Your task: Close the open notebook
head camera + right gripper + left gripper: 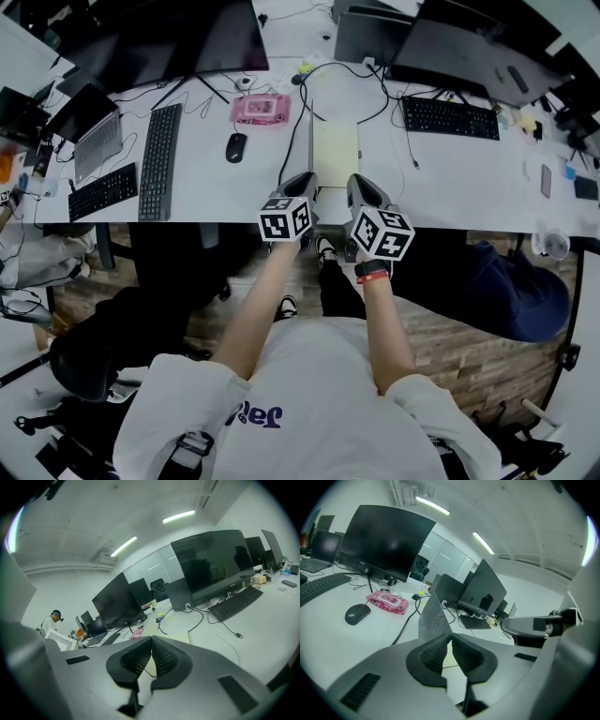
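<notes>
Standing almost upright, the grey cover (433, 616) of the notebook (335, 150) rises straight from the tips of our left gripper (451, 637). Its near edge runs down into the seam where the two jaws meet. Those jaws are pressed together on that edge, and we see no gap between the ribbed pads.

The notebook's yellow page (449, 660) lies flat on the white desk (450, 178), just beyond and below the same jaws. From the head view the notebook sits directly ahead of both grippers, its near end between them, with the cover seen edge-on along the side nearer the left jaws.

Our right gripper (151, 639) has its jaws closed with nothing between them. It rests just short of the notebook's near end, with the yellow page showing past its tips.

A black cable (298, 122) runs along the desk beside the raised cover, just past the left jaws. Further ahead and to the left of those jaws lie a black mouse (357, 613) and a pink packet (387, 602), with a dark monitor (386, 541) behind them. Ahead and to the right of the right jaws we see a black keyboard (234, 603), well apart from the notebook.
</notes>
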A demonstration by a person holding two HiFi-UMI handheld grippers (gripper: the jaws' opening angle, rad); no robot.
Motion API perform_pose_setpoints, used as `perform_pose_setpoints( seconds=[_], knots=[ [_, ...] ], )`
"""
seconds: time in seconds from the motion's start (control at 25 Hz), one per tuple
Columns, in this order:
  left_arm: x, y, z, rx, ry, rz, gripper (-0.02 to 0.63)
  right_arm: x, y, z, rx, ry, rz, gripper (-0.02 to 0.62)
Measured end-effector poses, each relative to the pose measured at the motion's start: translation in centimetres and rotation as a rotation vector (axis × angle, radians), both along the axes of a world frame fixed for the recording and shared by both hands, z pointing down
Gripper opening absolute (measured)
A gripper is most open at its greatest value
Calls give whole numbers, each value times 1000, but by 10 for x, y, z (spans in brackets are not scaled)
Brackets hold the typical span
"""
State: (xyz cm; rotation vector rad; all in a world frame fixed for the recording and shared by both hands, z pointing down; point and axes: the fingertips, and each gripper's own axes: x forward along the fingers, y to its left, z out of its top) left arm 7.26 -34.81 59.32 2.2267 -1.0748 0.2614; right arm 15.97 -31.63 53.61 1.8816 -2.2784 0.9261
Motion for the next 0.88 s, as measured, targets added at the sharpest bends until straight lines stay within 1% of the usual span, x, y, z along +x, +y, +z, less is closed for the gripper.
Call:
perform_pose_setpoints(
  seconds=[0.24, 0.88],
  knots=[
    [12, 1, 0, 25, -53, 25, 44, 10, -1, -1, 6, -5, 17, 15],
    [44, 5, 9, 24, -71, 92, 55, 40, 6, 3, -4, -7, 87, 15]
  ],
)
